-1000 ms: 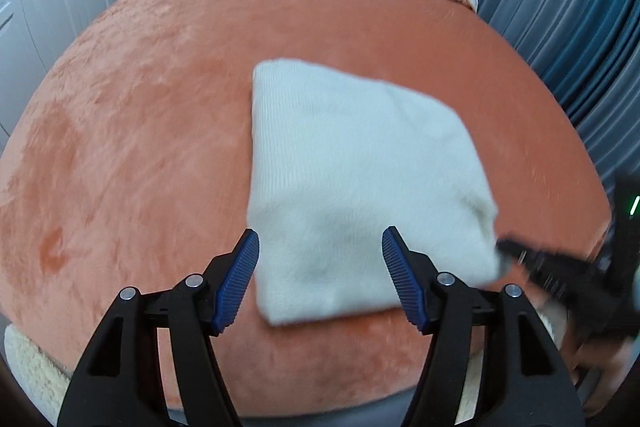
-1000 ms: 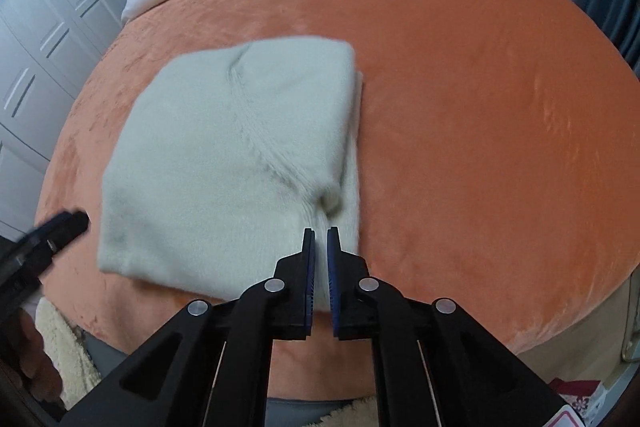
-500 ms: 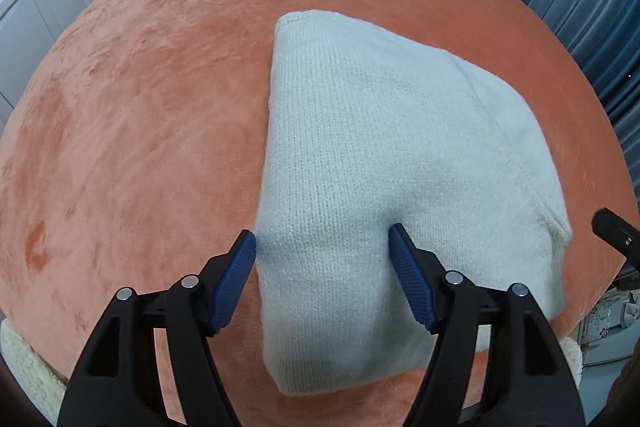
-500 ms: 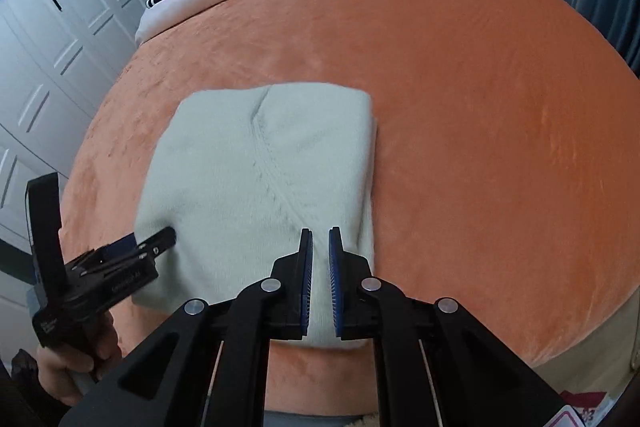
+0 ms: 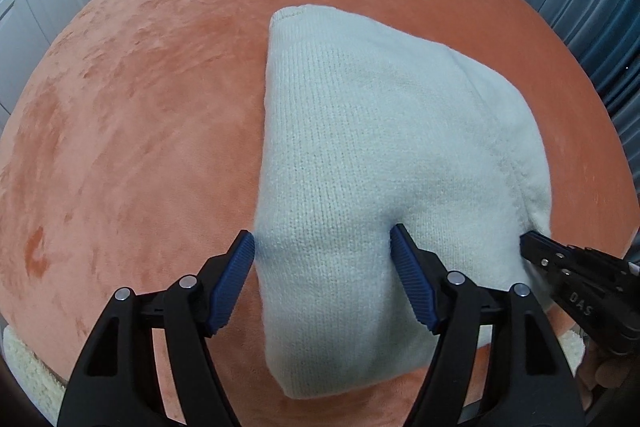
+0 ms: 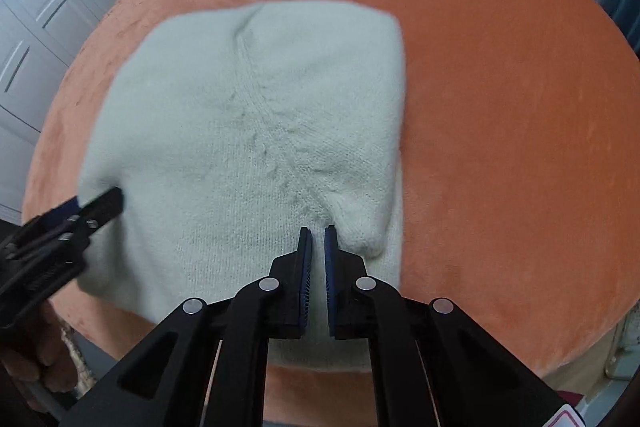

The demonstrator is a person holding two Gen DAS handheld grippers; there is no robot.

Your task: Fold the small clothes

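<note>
Straddling sweater, left gripper apart | right gripper together, seemingly empty

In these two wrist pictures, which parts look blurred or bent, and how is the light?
Left wrist view: sharp knit texture on the folded cream sweater, soft even light, no glare, orange blanket bulging from the fisheye. Right wrist view: the sweater's far edge and the left gripper smeared by motion, while the right gripper stays crisp.
</note>
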